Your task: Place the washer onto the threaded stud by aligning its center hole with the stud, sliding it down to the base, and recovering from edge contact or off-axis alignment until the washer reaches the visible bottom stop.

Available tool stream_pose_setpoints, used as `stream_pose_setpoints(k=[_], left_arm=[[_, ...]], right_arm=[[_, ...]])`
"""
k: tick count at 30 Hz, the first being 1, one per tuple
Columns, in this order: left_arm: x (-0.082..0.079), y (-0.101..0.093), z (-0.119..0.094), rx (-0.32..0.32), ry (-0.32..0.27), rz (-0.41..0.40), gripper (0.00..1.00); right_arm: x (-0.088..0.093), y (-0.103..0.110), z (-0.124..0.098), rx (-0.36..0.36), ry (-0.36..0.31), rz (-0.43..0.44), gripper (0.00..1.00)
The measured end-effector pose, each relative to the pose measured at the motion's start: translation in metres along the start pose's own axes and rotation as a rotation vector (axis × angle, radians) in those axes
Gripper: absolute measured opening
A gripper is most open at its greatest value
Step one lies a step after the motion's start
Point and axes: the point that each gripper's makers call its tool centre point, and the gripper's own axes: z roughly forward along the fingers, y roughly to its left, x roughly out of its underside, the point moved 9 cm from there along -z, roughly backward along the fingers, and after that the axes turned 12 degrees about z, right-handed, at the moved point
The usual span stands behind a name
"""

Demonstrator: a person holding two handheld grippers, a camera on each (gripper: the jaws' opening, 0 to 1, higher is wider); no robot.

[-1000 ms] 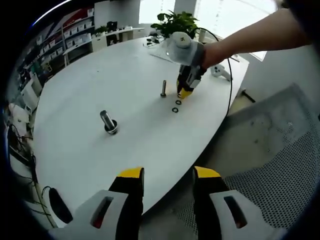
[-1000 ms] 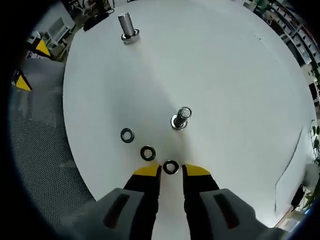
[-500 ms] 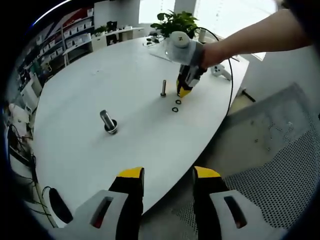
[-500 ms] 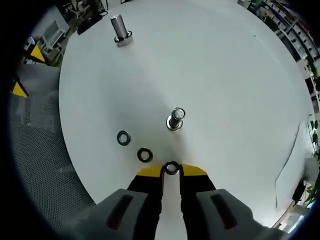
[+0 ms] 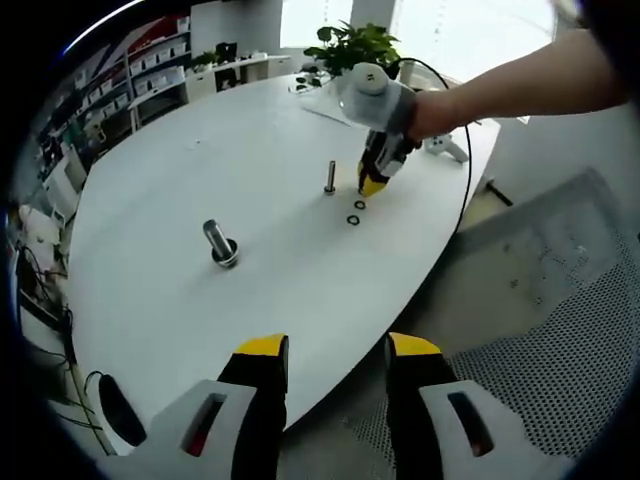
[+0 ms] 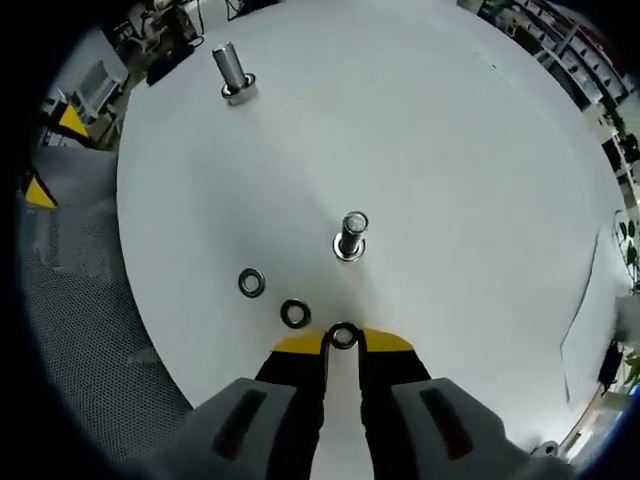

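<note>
The right gripper (image 6: 343, 340) has closed its jaws on the washer (image 6: 343, 336) since a second ago, so lifting comes next; the stud (image 6: 350, 236) stands at twelve o'clock. The left gripper (image 5: 328, 350) hangs wide open off the table (image 5: 200, 150)

Right gripper pinching, left gripper idle off the table

The right gripper (image 6: 343, 339) points down at the table near its edge, its yellow-tipped fingers (image 6: 299, 345) closed on a washer (image 6: 344, 335); a bare forearm (image 5: 520, 85) reaches in behind it. The left gripper (image 5: 337, 350) hangs beyond the table's near edge, fingers parted and holding nothing.
</note>
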Motion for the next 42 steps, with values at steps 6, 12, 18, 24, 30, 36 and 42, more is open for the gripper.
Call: stream_pose_setpoints(k=[6, 12, 18, 24, 30, 36, 42], left_arm=[[0.000, 0.000, 0.000, -0.002, -0.001, 0.003, 0.37], [-0.001, 0.000, 0.000, -0.001, 0.000, 0.007, 0.37], [0.000, 0.000, 0.000, -0.002, 0.000, 0.005, 0.37], [0.000, 0.000, 0.000, -0.002, 0.003, 0.007, 0.37], [0.000, 0.000, 0.000, -0.002, 0.001, 0.008, 0.37], [0.000, 0.000, 0.000, -0.002, 0.001, 0.007, 0.37], [0.000, 0.000, 0.000, -0.002, 0.003, 0.008, 0.37]], right_arm=[[-0.010, 0.001, -0.015, -0.019, -0.057, 0.043, 0.14], [-0.023, 0.003, -0.032, -0.025, -0.098, 0.035, 0.14], [-0.030, 0.004, -0.042, -0.022, -0.124, 0.020, 0.14], [-0.035, 0.003, -0.051, -0.007, -0.157, 0.008, 0.14], [-0.038, 0.005, -0.055, -0.004, -0.170, -0.010, 0.14], [-0.045, 0.010, -0.054, -0.008, -0.178, -0.035, 0.14], [-0.050, 0.013, -0.049, -0.005, -0.163, -0.066, 0.14]])
